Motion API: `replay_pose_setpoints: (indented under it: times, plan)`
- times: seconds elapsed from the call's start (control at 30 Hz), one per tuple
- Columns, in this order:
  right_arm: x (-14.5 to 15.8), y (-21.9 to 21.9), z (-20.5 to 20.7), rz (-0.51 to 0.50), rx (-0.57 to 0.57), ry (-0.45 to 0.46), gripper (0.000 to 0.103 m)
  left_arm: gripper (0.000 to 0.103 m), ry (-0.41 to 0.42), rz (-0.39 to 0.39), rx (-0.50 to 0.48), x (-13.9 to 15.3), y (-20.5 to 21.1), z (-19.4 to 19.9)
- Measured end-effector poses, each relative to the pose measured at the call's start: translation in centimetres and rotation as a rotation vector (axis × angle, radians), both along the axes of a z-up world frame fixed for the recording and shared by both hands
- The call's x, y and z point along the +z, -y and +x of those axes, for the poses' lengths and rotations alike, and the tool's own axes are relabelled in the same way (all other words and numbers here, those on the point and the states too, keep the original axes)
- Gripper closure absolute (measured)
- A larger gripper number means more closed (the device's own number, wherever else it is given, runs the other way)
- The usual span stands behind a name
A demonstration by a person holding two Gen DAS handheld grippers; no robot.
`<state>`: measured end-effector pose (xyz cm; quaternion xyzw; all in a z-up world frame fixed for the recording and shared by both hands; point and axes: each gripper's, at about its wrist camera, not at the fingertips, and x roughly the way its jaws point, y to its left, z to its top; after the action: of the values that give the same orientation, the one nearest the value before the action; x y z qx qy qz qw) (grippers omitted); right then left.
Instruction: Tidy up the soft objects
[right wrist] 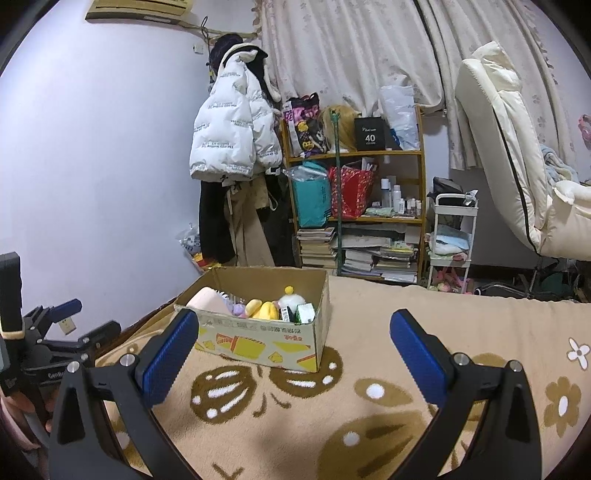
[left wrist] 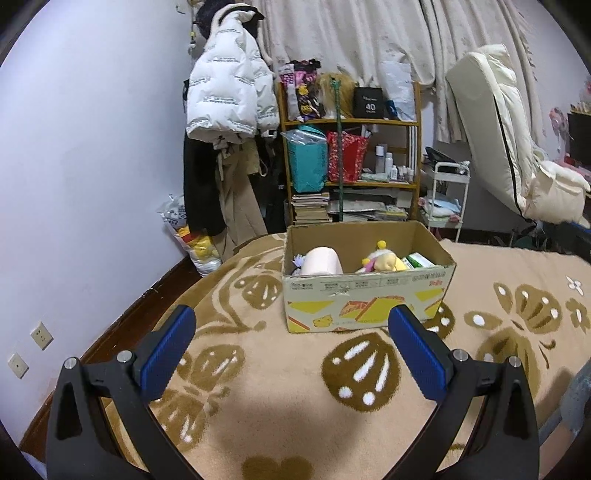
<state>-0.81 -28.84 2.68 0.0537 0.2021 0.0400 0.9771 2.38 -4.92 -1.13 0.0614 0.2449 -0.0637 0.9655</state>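
From the left wrist, the left tongs (left wrist: 291, 325) hang with fingers apart and nothing between them, above a tan blanket (left wrist: 280, 413) with brown flowers. Straight ahead stands a cardboard box (left wrist: 365, 299) holding a yellow plush toy (left wrist: 384, 262); beyond it, a shelf (left wrist: 349, 151) and a curtain (left wrist: 354, 33).

From the right wrist, the right tongs (right wrist: 293, 325) are likewise spread and empty; the box sits ahead-left, a white jacket (right wrist: 232, 125) hanging behind.

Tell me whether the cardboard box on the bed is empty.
No, the cardboard box already holds a pink roll, a yellow plush toy and a green-and-white carton.
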Motion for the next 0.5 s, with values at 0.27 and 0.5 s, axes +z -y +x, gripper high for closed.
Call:
replay_pose_setpoints:
  times: [0.27,0.5]
  plan:
    - [-0.08,-0.07,-0.08,-0.002,-0.01,0.008,0.0,0.0,0.004,0.014,-0.008,0.04,0.49,-0.41]
    - [-0.01,0.13,-0.27,-0.009,-0.022,0.011,0.0,0.0,0.006,0.016,-0.017,0.03,0.55,-0.57]
